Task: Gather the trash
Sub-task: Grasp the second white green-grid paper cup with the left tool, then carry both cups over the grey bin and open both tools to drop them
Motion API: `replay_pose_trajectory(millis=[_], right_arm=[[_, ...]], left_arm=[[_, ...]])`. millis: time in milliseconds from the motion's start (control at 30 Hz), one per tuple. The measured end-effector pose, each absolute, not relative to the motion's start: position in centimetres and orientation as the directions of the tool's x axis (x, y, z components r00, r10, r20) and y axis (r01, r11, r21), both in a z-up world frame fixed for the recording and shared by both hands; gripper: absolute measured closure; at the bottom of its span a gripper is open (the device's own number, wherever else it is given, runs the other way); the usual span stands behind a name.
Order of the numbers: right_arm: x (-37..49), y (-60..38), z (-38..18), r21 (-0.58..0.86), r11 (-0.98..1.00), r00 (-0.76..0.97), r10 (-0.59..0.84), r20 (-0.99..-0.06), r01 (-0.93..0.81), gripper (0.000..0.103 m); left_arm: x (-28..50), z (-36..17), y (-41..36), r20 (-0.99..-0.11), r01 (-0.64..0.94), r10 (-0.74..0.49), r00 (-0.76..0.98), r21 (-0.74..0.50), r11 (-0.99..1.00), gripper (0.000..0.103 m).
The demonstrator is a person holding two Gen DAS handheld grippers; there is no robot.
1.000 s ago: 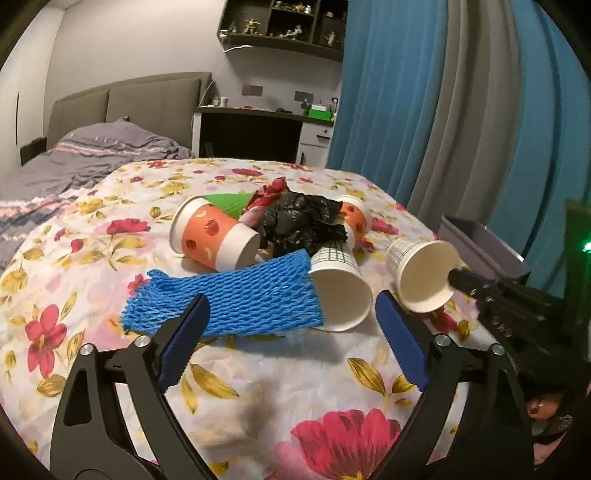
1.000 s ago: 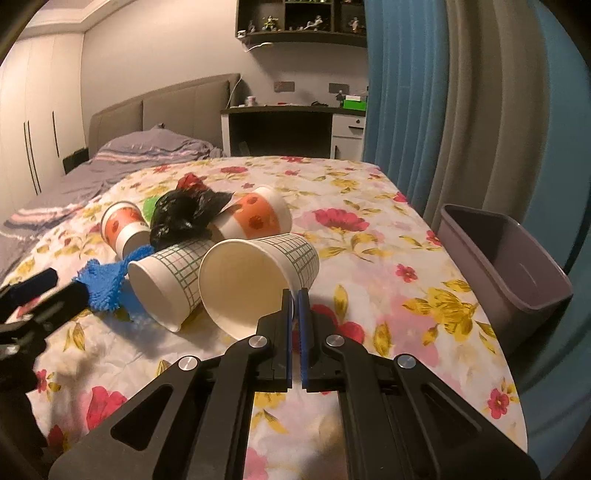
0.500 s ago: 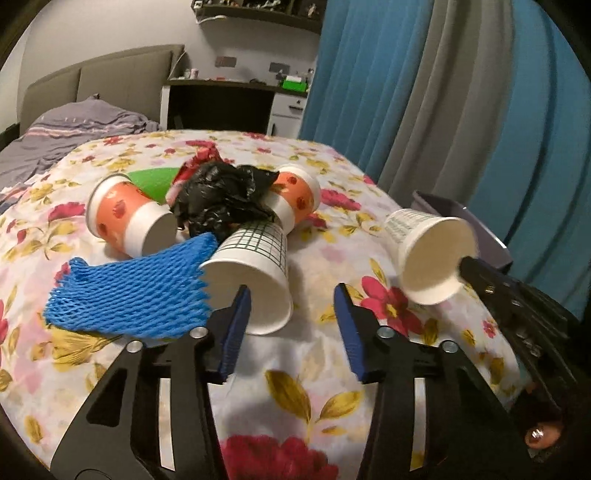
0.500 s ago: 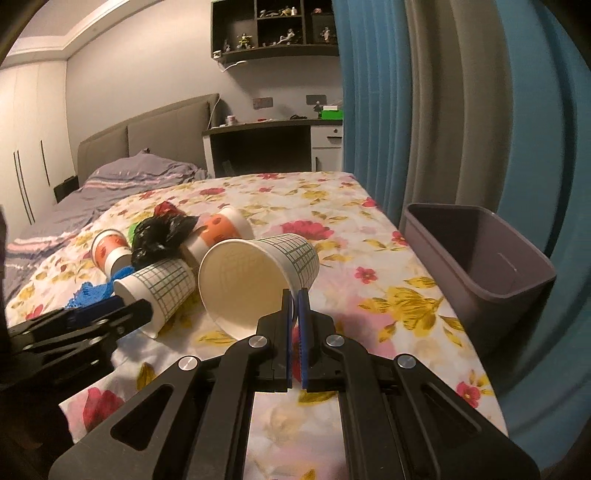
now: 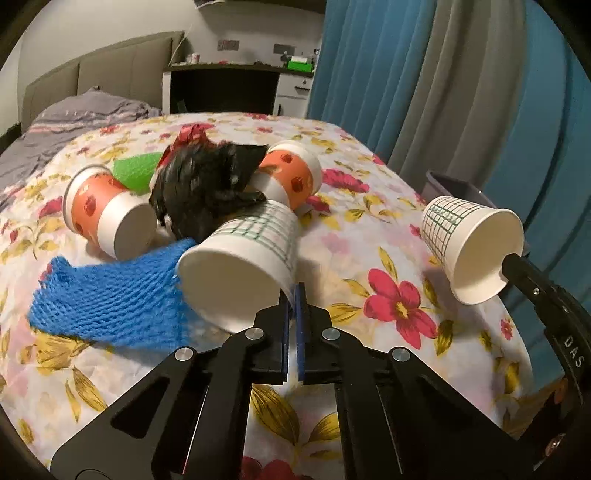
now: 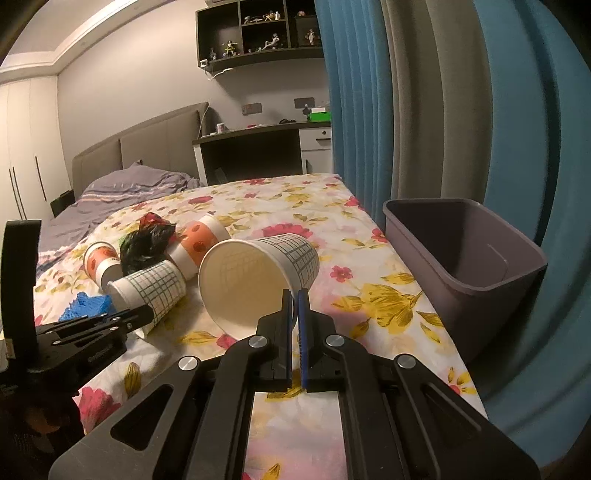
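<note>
You have four paper cups: two checked, two orange. Your left claw [image 5: 294, 295] pinches the rim of one checked cup [image 5: 240, 266] on the bed [image 5: 369, 258]; your right claw [image 6: 294, 301] pinches the other checked cup [image 6: 255, 280], lifted near the bin [image 6: 480, 258].

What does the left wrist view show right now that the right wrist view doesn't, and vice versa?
Left only: the green scrap behind the pile, and most of the blue net.
Right only: the whole purple bin beside the bed, nothing visible inside, and the wall shelf.
Both: each gripper shut on a grid cup's rim, left gripper on the lying cup, right gripper on the lifted cup; two orange cups, the black bag.
</note>
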State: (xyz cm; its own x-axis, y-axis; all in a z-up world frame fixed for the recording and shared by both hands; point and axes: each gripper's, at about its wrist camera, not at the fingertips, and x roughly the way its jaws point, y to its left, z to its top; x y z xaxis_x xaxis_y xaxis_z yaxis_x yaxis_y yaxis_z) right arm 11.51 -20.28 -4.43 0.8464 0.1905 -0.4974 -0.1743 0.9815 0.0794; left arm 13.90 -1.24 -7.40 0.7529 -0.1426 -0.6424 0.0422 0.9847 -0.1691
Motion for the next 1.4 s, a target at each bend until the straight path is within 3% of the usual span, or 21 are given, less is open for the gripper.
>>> replay_pose_trajectory(millis=[433, 1400], right_arm=[[10.8, -22.9, -3.1, 0.094, 0.989, 0.875, 0.149, -0.461, -0.118, 0.099], [11.9, -29.3, 0.3, 0.064, 0.998, 0.932, -0.003, -0.362, 0.029, 0.099]], left_arm=[[11.7, -3.9, -4.1, -0.539, 0.214, -0.309, 0.784, -0.232, 0.949, 0.101], [17.3, 0.2, -12.8, -0.482, 0.388, -0.427, 0.765, -0.185, 0.903, 0.101]])
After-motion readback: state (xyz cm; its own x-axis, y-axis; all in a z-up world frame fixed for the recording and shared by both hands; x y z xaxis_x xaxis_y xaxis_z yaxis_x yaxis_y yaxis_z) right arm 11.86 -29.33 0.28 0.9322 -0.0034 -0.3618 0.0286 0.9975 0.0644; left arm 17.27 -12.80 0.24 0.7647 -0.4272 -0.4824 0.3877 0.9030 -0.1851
